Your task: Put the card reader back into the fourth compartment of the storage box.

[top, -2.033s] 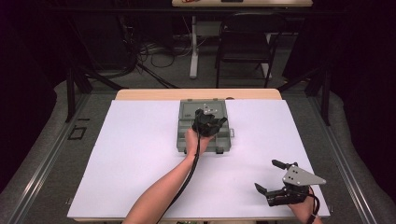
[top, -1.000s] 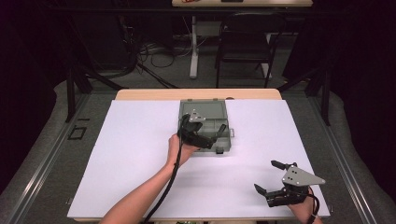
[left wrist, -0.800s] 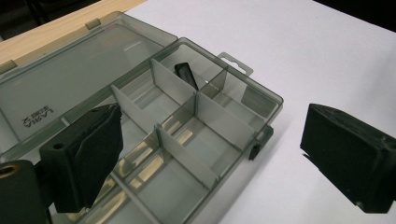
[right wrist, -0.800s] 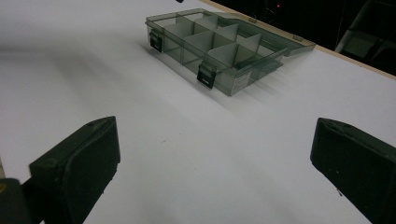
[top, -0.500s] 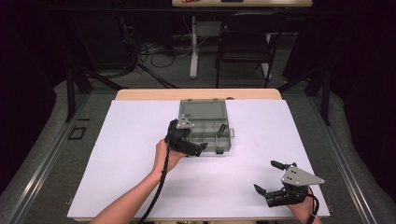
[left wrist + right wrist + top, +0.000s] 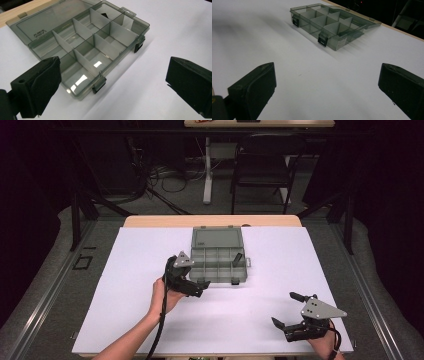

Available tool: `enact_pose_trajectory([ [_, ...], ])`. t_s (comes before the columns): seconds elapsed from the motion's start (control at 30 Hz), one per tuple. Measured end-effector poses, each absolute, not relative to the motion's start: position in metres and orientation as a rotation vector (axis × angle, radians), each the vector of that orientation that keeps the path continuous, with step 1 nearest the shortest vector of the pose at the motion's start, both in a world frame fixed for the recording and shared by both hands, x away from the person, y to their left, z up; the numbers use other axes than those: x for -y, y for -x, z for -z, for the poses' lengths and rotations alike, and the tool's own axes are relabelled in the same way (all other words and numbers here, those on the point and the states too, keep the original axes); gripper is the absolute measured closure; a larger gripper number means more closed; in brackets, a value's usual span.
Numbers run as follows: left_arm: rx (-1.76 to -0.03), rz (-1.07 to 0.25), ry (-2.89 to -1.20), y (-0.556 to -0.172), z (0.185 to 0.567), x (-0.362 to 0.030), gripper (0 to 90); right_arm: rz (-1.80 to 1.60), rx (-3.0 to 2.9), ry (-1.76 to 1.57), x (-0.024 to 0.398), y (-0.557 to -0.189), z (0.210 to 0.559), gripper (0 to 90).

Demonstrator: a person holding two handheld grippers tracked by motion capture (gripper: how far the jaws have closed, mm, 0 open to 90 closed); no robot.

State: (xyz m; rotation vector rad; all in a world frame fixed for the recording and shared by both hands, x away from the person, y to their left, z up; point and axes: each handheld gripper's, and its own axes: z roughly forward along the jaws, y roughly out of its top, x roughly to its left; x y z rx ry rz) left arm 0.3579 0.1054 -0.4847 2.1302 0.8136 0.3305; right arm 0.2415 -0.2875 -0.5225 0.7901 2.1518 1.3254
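Note:
A smoky grey compartment box (image 6: 218,256) lies open at the middle of the white table, its lid (image 6: 216,239) laid flat toward the far side. One small black piece (image 6: 238,258) sits in a right-hand compartment; the other compartments look bare. My left gripper (image 6: 199,288) hovers open just off the box's near-left corner, holding nothing. In the left gripper view the box (image 6: 87,47) lies close ahead between the wide jaws, with the black piece (image 6: 105,14) in a far cell. My right gripper (image 6: 283,309) rests open near the table's front right, far from the box (image 6: 329,22).
The white table cover (image 6: 125,285) is ringed by a wooden edge (image 6: 210,221) at the back. Two black latches (image 6: 235,281) stick out from the box's near side. A chair (image 6: 262,165) and cables stand beyond the table on the dark floor.
My left gripper has drawn back from above the box toward the near left, ending off its front-left corner. The right gripper has stayed put.

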Motion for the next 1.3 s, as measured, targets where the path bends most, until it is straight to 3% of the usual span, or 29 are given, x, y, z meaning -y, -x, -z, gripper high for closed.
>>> enact_pose_trajectory([
  [1.3,-0.877,-0.431,-1.998,-0.282,0.521,-0.188,0.0,-1.320,-2.154,-0.801,0.287,-0.242,0.523,1.4],
])
